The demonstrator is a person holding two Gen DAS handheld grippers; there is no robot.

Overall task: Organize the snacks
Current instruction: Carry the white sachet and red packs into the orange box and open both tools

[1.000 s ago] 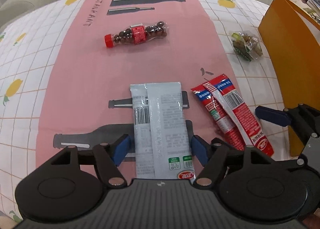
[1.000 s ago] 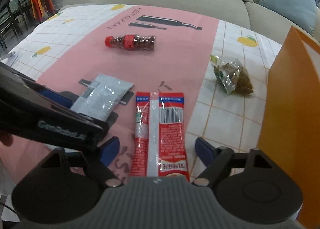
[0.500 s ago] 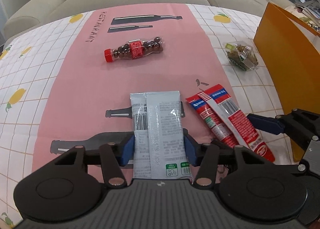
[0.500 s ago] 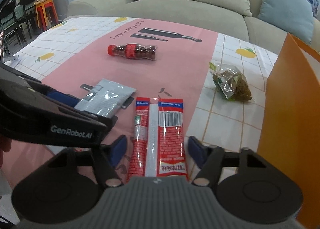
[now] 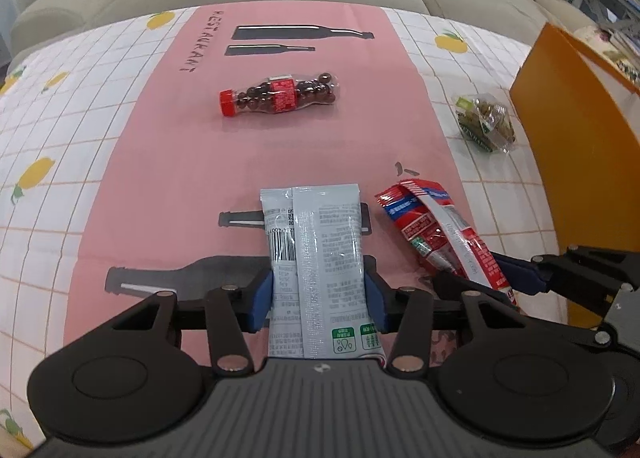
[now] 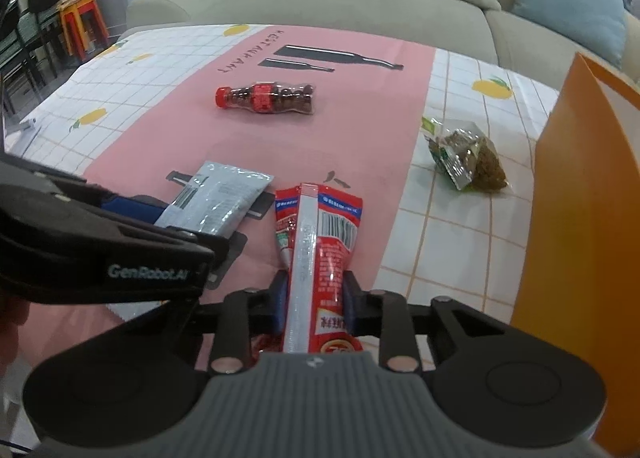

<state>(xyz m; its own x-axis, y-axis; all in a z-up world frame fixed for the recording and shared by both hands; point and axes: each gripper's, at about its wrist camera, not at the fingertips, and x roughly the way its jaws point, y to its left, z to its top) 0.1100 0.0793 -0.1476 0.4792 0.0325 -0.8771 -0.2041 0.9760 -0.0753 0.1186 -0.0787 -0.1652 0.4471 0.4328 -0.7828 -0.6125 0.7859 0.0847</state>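
My left gripper (image 5: 318, 300) is shut on a silver snack packet (image 5: 316, 242), its blue pads pressing both long edges. The packet also shows in the right wrist view (image 6: 218, 202). My right gripper (image 6: 314, 300) is shut on a red snack packet (image 6: 320, 234), which buckles and lifts between the pads. It also shows in the left wrist view (image 5: 436, 230). A small bottle of dark candy (image 5: 280, 96) with a red cap lies farther back on the pink cloth (image 5: 192, 162). A clear bag of green-brown snacks (image 5: 486, 122) lies at the right.
An orange box (image 5: 576, 118) stands along the table's right side and also shows in the right wrist view (image 6: 588, 218). A grey sofa (image 6: 360, 14) with cushions lies beyond the far edge. Stools (image 6: 80, 22) stand at the far left.
Both grippers have closed: the left onto the silver packet, the right onto the red packet, which now crumples and rises. Both views have tilted up slightly.
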